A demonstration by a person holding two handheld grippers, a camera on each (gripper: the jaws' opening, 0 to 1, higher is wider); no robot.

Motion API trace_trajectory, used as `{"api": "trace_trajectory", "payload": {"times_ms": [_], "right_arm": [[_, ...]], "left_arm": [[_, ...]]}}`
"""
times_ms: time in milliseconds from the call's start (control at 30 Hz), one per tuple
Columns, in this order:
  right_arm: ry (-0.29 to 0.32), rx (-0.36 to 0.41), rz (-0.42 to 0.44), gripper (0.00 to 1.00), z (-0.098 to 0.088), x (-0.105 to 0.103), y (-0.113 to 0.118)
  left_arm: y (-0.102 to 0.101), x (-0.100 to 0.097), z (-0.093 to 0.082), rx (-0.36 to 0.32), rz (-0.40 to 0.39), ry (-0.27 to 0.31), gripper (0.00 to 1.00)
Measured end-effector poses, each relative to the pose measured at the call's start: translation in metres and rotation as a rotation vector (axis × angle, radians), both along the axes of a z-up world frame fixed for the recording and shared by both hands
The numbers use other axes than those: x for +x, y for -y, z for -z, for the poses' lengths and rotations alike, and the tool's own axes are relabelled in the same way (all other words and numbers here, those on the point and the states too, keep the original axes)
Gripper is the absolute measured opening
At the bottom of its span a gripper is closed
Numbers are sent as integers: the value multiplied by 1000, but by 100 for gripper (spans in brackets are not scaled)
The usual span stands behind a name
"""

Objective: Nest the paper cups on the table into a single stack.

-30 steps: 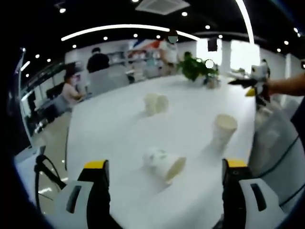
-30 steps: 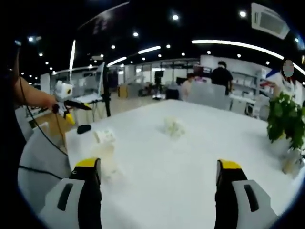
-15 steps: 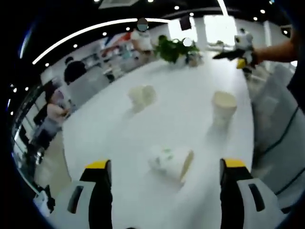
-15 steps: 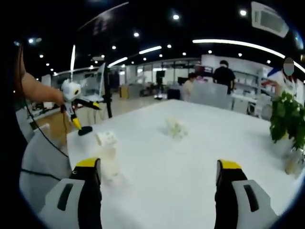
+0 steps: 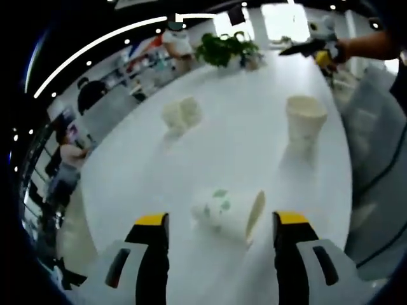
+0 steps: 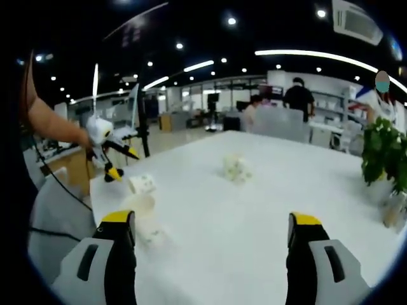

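Left gripper [image 5: 219, 222], jaws wide and empty, straddles the tipped paper cup [image 5: 230, 213] lying near on the white table [image 5: 127, 184], and closing on its thin wall risks crushing or rolling it, while 1 upright cup [image 5: 306, 122] stands far right.

Both grippers (left [image 5: 216, 223], right [image 6: 210, 222]) gape, holding nothing.

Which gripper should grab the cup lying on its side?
Probably the left gripper: the tipped cup lies right between its open jaws. The right gripper hangs open over bare table.
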State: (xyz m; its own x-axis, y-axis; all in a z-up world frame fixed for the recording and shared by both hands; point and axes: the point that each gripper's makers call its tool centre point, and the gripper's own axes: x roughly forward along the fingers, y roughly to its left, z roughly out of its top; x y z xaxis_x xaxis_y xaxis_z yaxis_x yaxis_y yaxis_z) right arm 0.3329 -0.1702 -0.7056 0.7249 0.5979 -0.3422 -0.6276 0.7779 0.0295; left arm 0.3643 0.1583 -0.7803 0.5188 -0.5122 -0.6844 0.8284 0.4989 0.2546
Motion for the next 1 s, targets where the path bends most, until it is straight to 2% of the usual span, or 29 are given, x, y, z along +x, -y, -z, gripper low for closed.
{"api": "trace_trajectory", "payload": {"times_ms": [233,433,500,567,700,867,1000], "right_arm": [[-8,5,0,97,4,-2,-1],[-9,7,3,97,3,-4,-1],[-10,7,4,96,3,-5,-1],[-9,12,5,96,2,-5,-1],[-11,14,5,96,3,-7,-1],[-12,20,9,96,2,-9,-1],[-14,20,10,95,3,-9,0]], "left_arm": [[0,8,9,13,-40,41,56],[-1,12,6,32,-74,106,46],[-1,13,6,32,-84,111,42],[-3,13,8,61,-85,135,38],[-4,13,15,34,-123,111,29],[0,11,19,40,-127,118,14],[-2,14,16,40,-152,130,8]]}}
